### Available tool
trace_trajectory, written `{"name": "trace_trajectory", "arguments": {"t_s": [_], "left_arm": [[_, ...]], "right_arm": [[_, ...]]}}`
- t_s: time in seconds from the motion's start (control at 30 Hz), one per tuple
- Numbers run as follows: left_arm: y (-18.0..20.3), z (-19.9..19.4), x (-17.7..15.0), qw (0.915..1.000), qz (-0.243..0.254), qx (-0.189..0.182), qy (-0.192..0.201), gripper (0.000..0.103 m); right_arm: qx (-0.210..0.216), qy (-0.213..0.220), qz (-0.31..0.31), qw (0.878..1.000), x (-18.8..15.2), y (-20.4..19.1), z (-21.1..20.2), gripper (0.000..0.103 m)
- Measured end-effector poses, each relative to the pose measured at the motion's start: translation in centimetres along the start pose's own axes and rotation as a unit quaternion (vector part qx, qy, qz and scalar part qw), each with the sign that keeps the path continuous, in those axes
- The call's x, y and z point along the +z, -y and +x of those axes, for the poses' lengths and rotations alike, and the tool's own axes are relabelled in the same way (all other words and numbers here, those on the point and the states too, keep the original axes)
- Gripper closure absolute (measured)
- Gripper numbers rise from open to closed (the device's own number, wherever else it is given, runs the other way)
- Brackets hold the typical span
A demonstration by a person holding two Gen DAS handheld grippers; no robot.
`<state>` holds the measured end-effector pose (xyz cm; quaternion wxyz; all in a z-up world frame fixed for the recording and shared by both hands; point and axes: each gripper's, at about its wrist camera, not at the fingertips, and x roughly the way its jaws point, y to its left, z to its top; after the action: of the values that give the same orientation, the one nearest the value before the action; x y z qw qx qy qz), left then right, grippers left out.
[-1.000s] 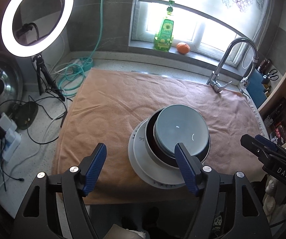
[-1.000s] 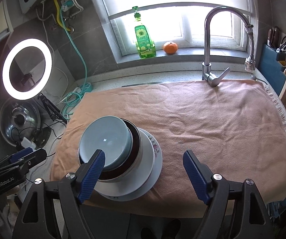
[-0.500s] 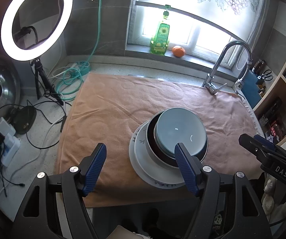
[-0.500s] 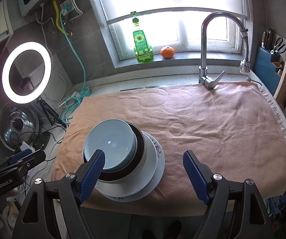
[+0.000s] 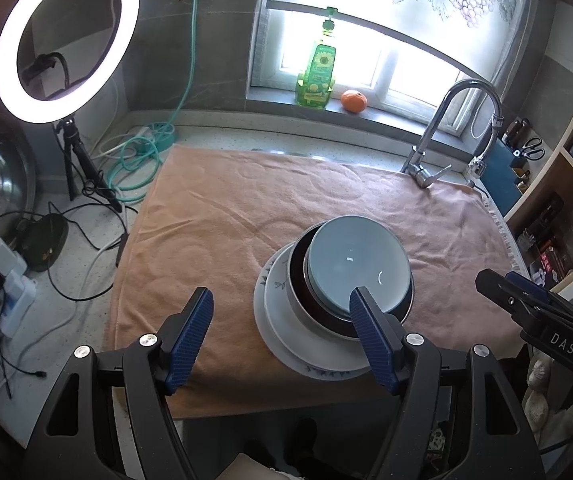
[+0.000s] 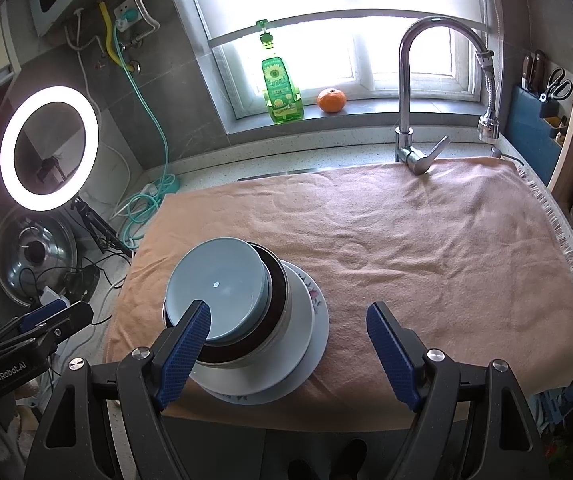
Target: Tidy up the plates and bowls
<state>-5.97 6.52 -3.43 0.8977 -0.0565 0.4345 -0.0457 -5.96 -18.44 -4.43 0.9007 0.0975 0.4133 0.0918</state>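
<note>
Partly hidden, one dark brown-rimmed bowl [image 6: 276,280] sits under our pale blue ceramic bowl [image 6: 216,284], atop two white plates [image 6: 310,320]; left gripper [image 5: 282,332] and right gripper [image 6: 288,344] gape empty.

The right gripper [image 6: 288,350] hung with its jaws wide apart and nothing between them, over the near edge of an orange towel [image 6: 406,248] spread on the counter [image 6: 246,156]. Just behind the left jaw stood a stack: a pale blue bowl [image 6: 216,280] nested in a dark-rimmed bowl [image 6: 276,280], on white plates [image 6: 310,332]. Far beyond the jaws stood a faucet [image 6: 406,80].
</note>
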Motion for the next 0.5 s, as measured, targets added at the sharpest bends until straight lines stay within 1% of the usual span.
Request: {"name": "trace_trajectory", "arguments": {"t_s": [0.27,0.5], "left_arm": [[0.08,0.06,0.02,1.0,-0.001,0.0,-0.002,0.032],[-0.03,0.41,0.05,0.9999,-0.011,0.001,-0.007,0.032]], "right_arm": [[0.0,-0.003,0.0,1.0,-0.01,0.13,0.2,0.026],[-0.002,-0.008,-0.001,1.0,-0.24,0.62,0.46,0.026]]}}
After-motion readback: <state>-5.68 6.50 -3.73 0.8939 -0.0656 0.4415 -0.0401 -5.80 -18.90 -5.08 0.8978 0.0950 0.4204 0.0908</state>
